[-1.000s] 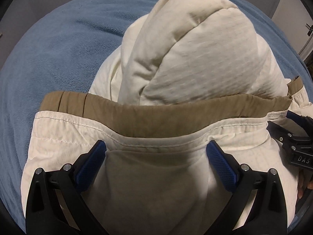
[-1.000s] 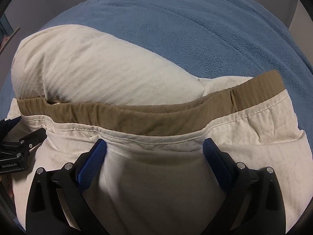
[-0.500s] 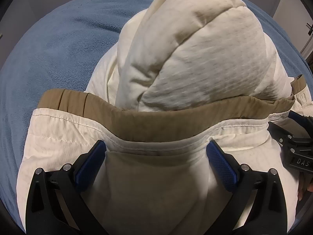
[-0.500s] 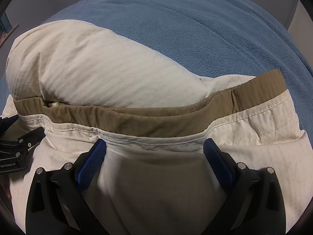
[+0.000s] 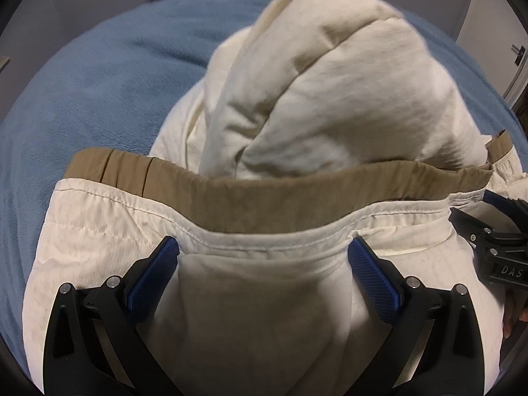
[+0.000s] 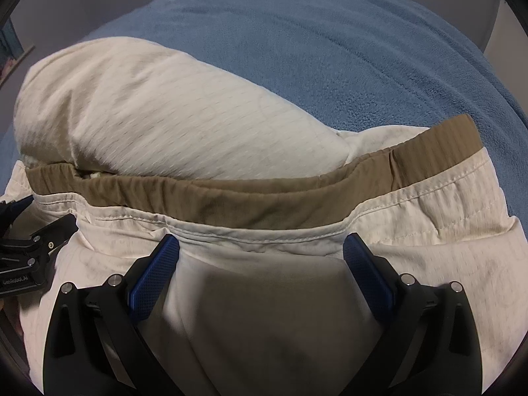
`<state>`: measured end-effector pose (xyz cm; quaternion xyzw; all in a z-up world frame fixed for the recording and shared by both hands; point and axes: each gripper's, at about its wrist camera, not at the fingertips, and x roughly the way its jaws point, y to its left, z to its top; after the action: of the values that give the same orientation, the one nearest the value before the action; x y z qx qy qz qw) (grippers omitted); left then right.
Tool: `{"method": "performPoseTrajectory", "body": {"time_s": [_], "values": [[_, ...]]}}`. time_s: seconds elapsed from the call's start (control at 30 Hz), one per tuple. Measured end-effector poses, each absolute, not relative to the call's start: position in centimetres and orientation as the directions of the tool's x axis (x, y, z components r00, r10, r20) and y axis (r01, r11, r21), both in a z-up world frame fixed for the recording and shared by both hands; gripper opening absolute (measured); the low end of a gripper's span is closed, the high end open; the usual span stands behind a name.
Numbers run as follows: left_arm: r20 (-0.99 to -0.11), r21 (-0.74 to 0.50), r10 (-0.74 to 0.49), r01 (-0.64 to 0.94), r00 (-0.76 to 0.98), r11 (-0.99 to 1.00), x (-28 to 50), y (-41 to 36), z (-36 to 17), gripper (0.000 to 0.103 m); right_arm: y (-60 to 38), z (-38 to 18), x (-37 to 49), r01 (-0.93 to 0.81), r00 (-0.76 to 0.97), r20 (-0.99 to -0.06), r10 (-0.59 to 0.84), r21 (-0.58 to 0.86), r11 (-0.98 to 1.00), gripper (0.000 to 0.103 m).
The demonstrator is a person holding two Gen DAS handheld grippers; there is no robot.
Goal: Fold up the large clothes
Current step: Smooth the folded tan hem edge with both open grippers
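The cream garment (image 5: 330, 105), a large piece of quilted clothing with a tan elastic band (image 5: 283, 194) along one edge, lies bunched on a blue blanket (image 5: 82, 99) that covers the whole surface beneath it. The banded edge is drawn up toward both cameras, and behind it the rest of the fabric rises in a rounded, puffy mound.

In the left wrist view the left gripper (image 5: 264, 257) has its blue-padded fingers (image 5: 151, 277) spread wide, and a thick fold of the cream cloth just below the stitched seam fills the space between them. The cloth touches both pads, yet whether it is truly pinched I cannot tell, because the jaws stand so far apart. The mound sits far and slightly right of this gripper. At the right edge of that view part of the right gripper (image 5: 495, 247) shows, resting against the same hem.

In the right wrist view the right gripper (image 6: 262, 257) looks much the same: jaws wide, a fold of the garment (image 6: 165, 115) bulging between the blue pads (image 6: 366, 274), the tan band (image 6: 264, 201) running left to right just beyond the fingertips. The mound lies far and to the left here, and the blanket (image 6: 363, 66) stretches away on the far right. The left gripper (image 6: 29, 250) appears at the left edge, beside the hem.
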<state>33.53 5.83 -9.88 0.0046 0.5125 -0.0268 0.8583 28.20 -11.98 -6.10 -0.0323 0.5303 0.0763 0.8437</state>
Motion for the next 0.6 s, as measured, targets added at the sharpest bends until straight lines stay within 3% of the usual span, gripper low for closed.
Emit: {"method": "performPoseTrajectory", "body": {"time_s": [0.23, 0.33, 0.43, 0.6], "values": [[-0.848, -0.034, -0.073, 0.082, 0.525, 0.996, 29.2, 8.1, -6.4, 0.097, -15.0, -2.8, 25.2, -0.182, 0.509, -0.843, 0.175, 0.093, 0.979, 0.095], [-0.849, -0.106, -0.115, 0.047, 0.516, 0.993, 27.9, 11.6, -5.4, 0.094, -18.1, -1.4, 24.1, -0.158, 0.519, -0.841, 0.154, 0.083, 0.984, 0.095], [-0.86, -0.171, -0.16, 0.022, 0.484, 0.985, 27.2, 14.2, -5.8, 0.09, -20.9, -1.0, 23.7, -0.125, 0.509, -0.855, 0.099, 0.041, 0.991, 0.095], [-0.881, -0.137, -0.146, 0.051, 0.45, 0.989, 27.1, 14.4, -7.8, 0.094, -23.9, -2.5, 23.9, -0.085, 0.485, -0.871, 0.081, 0.045, 0.995, 0.095]]}}
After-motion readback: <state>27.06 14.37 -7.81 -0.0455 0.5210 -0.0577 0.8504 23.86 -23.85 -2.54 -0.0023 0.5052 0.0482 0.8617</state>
